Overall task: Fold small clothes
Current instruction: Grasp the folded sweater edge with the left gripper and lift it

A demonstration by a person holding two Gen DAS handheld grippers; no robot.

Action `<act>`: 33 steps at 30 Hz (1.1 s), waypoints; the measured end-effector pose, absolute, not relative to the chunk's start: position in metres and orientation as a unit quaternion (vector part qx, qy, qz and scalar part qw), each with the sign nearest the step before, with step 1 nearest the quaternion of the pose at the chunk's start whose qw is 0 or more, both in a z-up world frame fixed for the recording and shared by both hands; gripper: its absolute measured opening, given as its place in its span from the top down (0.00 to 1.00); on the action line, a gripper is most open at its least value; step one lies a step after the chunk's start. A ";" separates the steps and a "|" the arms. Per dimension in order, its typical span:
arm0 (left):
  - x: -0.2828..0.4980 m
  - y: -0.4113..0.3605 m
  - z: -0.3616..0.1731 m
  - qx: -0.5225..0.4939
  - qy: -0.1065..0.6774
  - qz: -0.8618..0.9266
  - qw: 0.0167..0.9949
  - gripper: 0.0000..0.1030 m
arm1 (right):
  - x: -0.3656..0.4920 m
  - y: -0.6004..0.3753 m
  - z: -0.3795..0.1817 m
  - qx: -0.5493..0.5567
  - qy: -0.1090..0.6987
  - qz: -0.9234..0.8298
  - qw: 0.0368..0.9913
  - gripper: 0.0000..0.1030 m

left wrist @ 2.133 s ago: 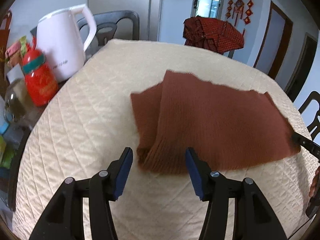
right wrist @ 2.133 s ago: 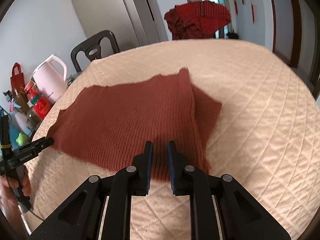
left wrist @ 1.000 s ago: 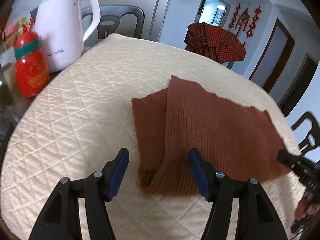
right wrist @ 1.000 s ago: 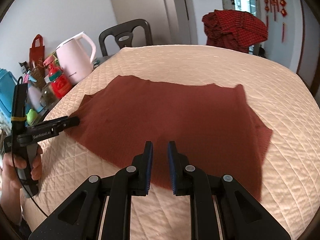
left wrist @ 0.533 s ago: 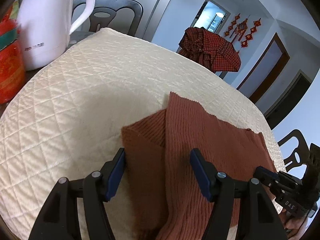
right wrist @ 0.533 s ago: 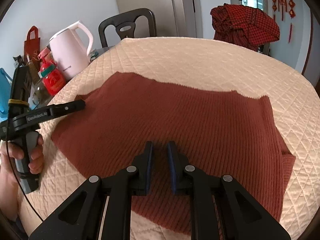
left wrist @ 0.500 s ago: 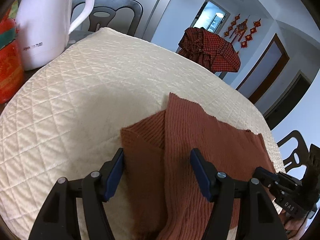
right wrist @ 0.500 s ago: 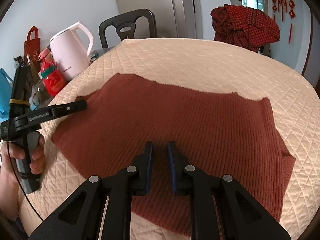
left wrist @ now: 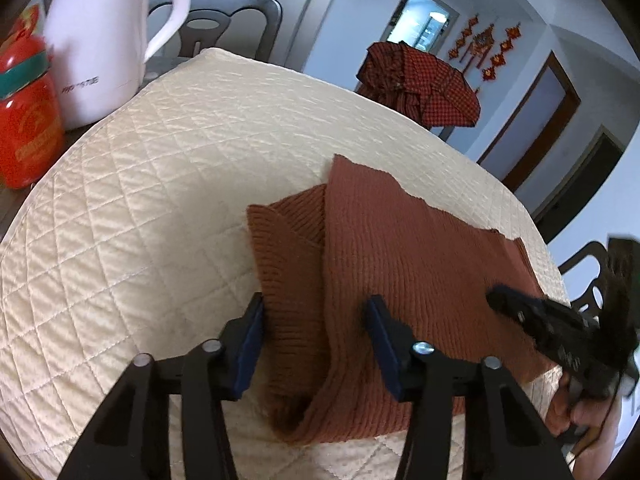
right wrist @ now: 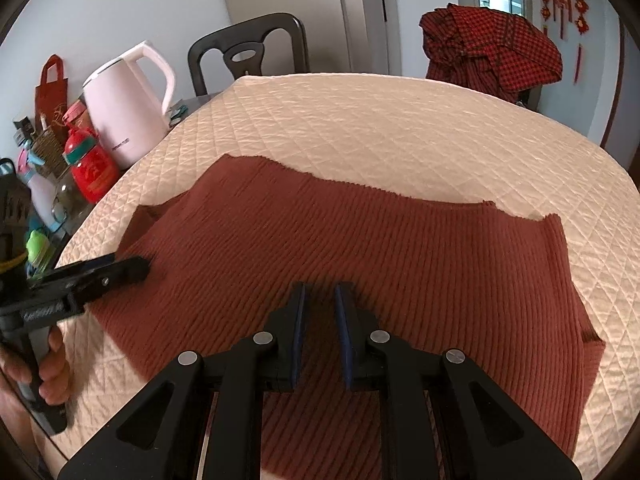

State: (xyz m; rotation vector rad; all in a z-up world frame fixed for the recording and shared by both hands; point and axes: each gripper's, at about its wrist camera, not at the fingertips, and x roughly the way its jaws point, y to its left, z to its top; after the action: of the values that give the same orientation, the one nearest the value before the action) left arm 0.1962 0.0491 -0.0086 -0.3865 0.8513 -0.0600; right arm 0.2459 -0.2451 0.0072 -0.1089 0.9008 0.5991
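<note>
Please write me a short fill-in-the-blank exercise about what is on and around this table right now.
1. The ribbed garment lying on the quilted table cover is coloured ____.
2. Beside the red jar stands a pale pink ____.
3. A red checked cloth hangs over a ____ behind the table.
4. The left gripper has the sweater's folded edge ____ its blue pads.

Missing words: rust brown; kettle; chair; between

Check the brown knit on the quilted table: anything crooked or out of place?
Yes. The brown knit is not squared: at its left end a lower layer sticks out past the top layer at an angle, and the far edge runs wavy.
</note>
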 end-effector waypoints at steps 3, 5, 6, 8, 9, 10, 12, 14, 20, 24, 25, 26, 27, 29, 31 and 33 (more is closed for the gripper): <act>0.199 0.054 -0.010 -0.201 0.416 -0.037 0.886 0.66 | 0.228 -0.256 0.009 -0.040 0.432 0.300 0.850 0.85; 0.201 0.057 -0.012 -0.220 0.418 -0.053 0.879 0.74 | 0.218 -0.264 0.011 -0.032 0.434 0.305 0.848 0.85; 0.202 0.057 -0.012 -0.223 0.418 -0.057 0.879 0.75 | 0.214 -0.269 0.012 -0.028 0.433 0.306 0.847 0.85; 0.202 0.060 -0.013 -0.243 0.416 -0.068 0.874 0.80 | 0.206 -0.278 0.013 -0.023 0.433 0.305 0.848 0.85; 0.202 0.064 -0.015 -0.260 0.415 -0.075 0.869 0.80 | 0.204 -0.282 0.012 -0.021 0.434 0.301 0.849 0.85; 0.202 0.068 -0.015 -0.276 0.413 -0.078 0.864 0.81 | 0.203 -0.287 0.011 -0.018 0.435 0.298 0.850 0.85; 0.201 0.074 -0.015 -0.304 0.407 -0.085 0.857 0.83 | 0.202 -0.294 0.009 -0.011 0.437 0.293 0.850 0.85; 0.200 0.072 -0.008 -0.315 0.397 -0.090 0.857 0.84 | 0.202 -0.300 0.007 -0.003 0.439 0.289 0.851 0.85; 0.200 0.037 0.033 -0.316 0.365 -0.129 0.866 0.85 | 0.201 -0.319 0.013 0.026 0.427 0.280 0.859 0.85; 0.215 -0.009 0.055 -0.297 0.361 -0.173 0.867 0.85 | 0.200 -0.337 0.017 0.047 0.418 0.270 0.866 0.85; 0.220 -0.023 0.059 -0.290 0.363 -0.185 0.866 0.85 | 0.200 -0.341 0.018 0.051 0.417 0.267 0.867 0.85; 0.223 -0.039 0.058 -0.284 0.366 -0.196 0.864 0.85 | 0.199 -0.346 0.018 0.056 0.416 0.263 0.869 0.85; 0.225 -0.053 0.056 -0.278 0.373 -0.206 0.861 0.85 | 0.199 -0.353 0.018 0.061 0.415 0.258 0.871 0.85; 0.228 -0.082 0.045 -0.262 0.391 -0.224 0.853 0.85 | 0.199 -0.362 0.017 0.069 0.414 0.249 0.872 0.85; 0.236 -0.108 0.027 -0.246 0.422 -0.240 0.839 0.85 | 0.199 -0.373 0.015 0.079 0.416 0.241 0.873 0.85; 0.244 -0.123 0.009 -0.236 0.451 -0.247 0.825 0.84 | 0.200 -0.382 0.012 0.091 0.418 0.235 0.873 0.85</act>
State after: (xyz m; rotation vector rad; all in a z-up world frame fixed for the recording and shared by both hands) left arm 0.2439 -0.1231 0.0085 -0.5014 0.9586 -0.5240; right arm 0.1996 -0.3817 0.0123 0.1898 0.8741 0.4920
